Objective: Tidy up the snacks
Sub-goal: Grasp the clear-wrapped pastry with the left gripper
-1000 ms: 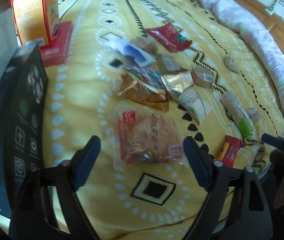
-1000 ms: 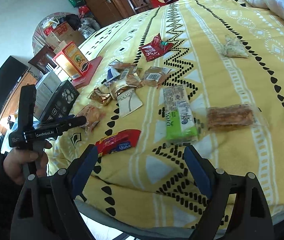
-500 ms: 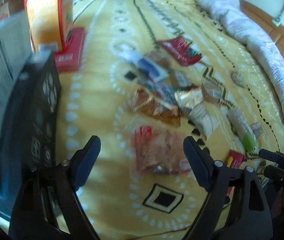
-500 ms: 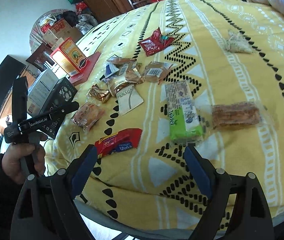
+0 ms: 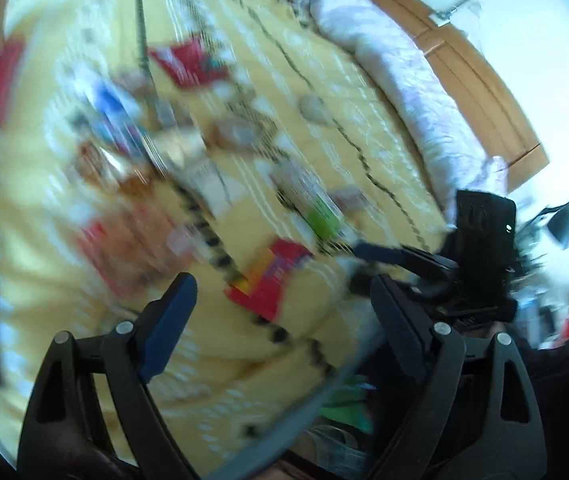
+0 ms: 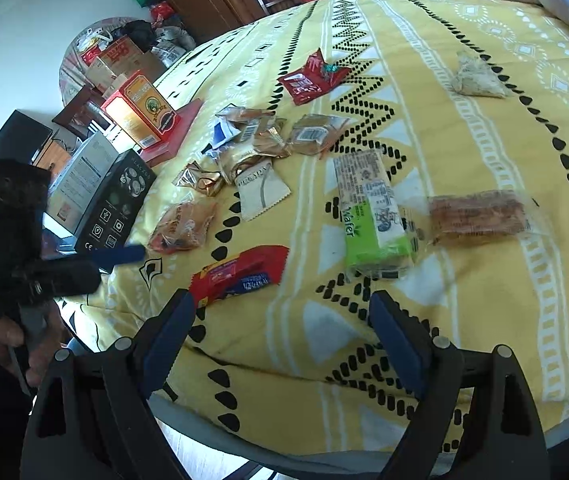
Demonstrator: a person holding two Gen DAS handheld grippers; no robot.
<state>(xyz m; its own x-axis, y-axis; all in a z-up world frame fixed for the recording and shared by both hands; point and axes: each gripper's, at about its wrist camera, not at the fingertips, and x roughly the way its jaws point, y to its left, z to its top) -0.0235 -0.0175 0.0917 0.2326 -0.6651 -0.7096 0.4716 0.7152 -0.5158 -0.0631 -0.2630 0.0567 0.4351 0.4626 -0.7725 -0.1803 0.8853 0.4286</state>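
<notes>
On the yellow bed (image 6: 464, 152) | snacks scattered, red packet (image 6: 240, 276) nearest edge, green wafer bar (image 6: 372, 216) beside | left gripper (image 5: 280, 312) fingers opening, empty | right gripper (image 6: 280, 328) fingers apart, empty | step: choosing first pick | next: lower onto one packet, close.

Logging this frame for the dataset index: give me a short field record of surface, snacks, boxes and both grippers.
surface: yellow patterned bedspread
snacks near front edge: red wrapper, green wafer pack, clear-wrapped bar
snacks further back: red packet, gold-wrapped cluster
boxes at left: orange box, black box
left gripper: jaws opening, nothing between them, view blurred
right gripper: open, empty, over bed edge
</notes>
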